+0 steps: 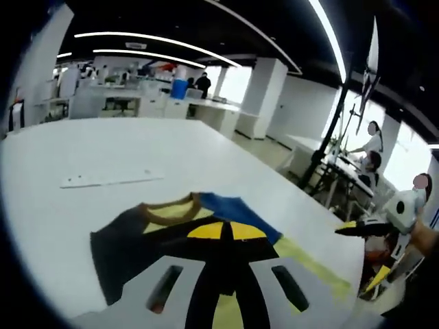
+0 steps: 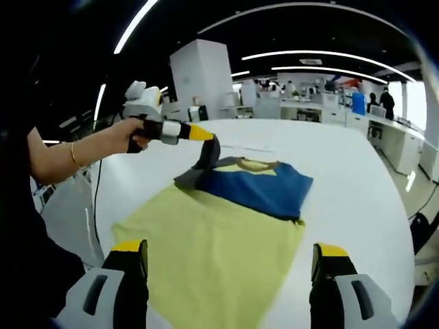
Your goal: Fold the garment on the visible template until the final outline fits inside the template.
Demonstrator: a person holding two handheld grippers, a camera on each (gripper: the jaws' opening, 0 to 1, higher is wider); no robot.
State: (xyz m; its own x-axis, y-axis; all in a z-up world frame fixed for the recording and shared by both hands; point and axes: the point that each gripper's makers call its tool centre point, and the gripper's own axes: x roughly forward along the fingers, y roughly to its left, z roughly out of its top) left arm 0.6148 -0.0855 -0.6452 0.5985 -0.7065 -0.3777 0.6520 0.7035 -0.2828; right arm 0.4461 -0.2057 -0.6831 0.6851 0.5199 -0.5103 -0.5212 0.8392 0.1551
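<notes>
The T-shirt [image 2: 226,226] lies on the white desk [image 2: 343,157], its yellow body spread flat toward the near edge and its blue back panel with a tan collar folded over the far part. In the right tool view, the left tool [image 2: 206,137], held by a person's hand [image 2: 135,133] with a bracelet at the wrist, is clenched on the shirt's dark sleeve [image 2: 199,171] and lifts it off the desk at the garment's left corner. The left tool view shows its own jaws closed together over dark cloth [image 1: 137,247], with the collar [image 1: 168,203] and blue panel [image 1: 236,209] just beyond. The right tool [image 2: 230,264] hovers with its jaws wide apart above the yellow hem, grasping nothing; it also shows at the right edge of the left tool view [image 1: 370,229]. A flat white strip [image 1: 110,180] lies on the desk beyond the shirt.
</notes>
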